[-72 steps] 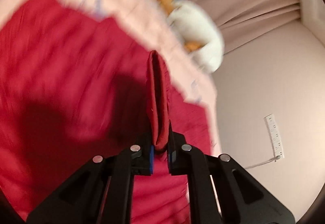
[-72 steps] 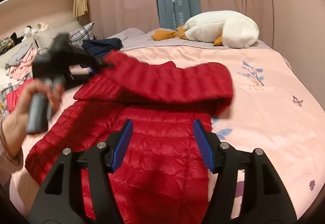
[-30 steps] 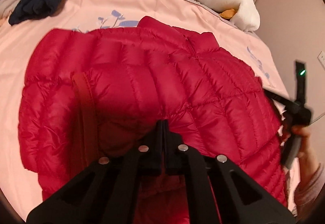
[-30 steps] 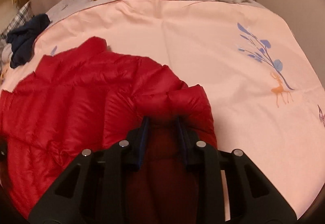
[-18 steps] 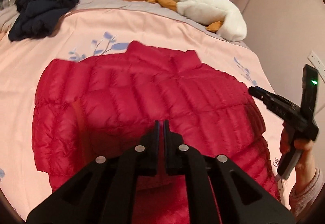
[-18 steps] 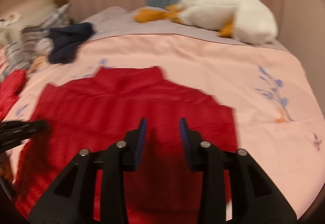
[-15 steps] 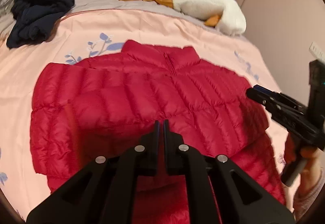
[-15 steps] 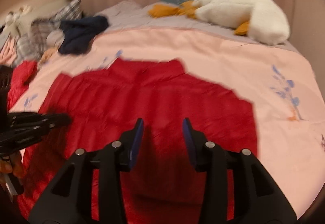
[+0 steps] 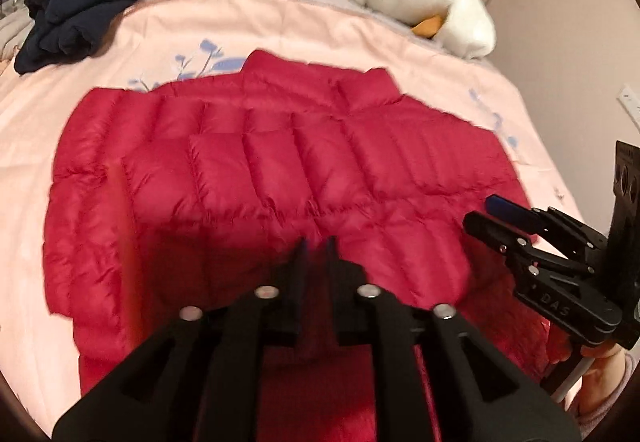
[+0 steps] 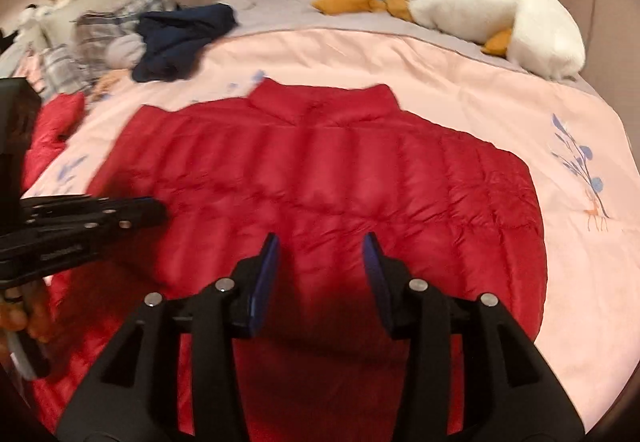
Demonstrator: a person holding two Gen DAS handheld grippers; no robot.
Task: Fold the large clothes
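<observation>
A red quilted down jacket point(image 9: 280, 177) lies spread on the pink bed cover, collar at the far side, both sleeves folded in over the body; it also shows in the right wrist view point(image 10: 332, 177). My left gripper point(image 9: 315, 248) hovers above the jacket's near middle with its jaws slightly apart, holding nothing. My right gripper point(image 10: 320, 242) is open and empty above the jacket's lower middle. Each gripper appears in the other's view: the right gripper at the right point(image 9: 496, 209), the left gripper at the left point(image 10: 152, 207).
A white plush goose point(image 10: 492, 9) lies at the far right of the bed. A dark navy garment point(image 9: 80, 13) sits at the far left, with plaid cloth point(image 10: 96, 37) beside it. Another red garment point(image 10: 52, 129) lies at the left edge. Curtains hang behind the bed.
Both grippers let go of the folded sleeves and drew back above the jacket. The right jaws opened wider; the left jaws parted slightly. The jacket now lies flat.
</observation>
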